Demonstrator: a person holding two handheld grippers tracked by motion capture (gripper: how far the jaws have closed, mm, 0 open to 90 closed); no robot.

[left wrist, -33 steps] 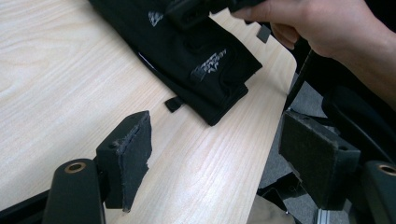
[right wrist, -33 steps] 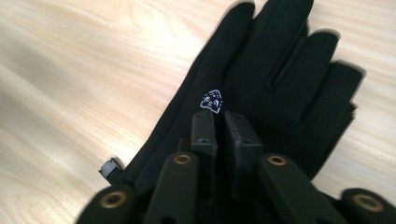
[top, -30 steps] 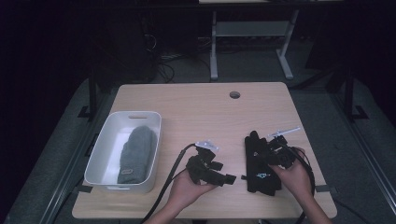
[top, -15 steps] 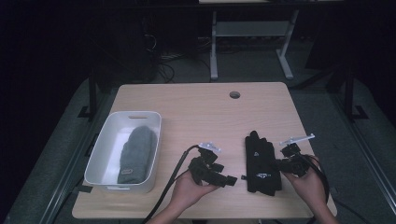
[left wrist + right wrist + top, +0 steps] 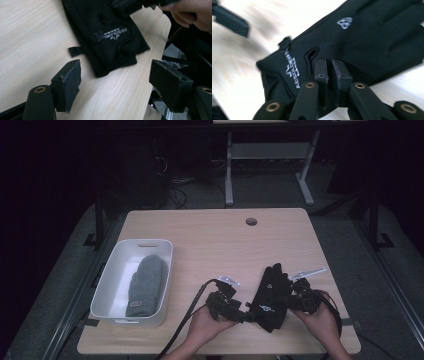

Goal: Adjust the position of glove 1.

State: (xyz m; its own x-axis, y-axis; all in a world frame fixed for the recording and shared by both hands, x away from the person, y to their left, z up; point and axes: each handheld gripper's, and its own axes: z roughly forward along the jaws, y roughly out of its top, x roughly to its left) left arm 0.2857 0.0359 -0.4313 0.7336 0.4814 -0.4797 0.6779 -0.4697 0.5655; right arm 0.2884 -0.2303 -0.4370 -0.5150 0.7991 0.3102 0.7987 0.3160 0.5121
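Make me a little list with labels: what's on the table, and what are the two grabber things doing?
table: light wood
black glove: lies flat near the front edge
grey glove: inside the white bin
white bin: on the table's left side
right gripper: jaws shut, pinching the black glove's edge
left gripper: jaws open, aimed at the black glove's cuff, not touching it
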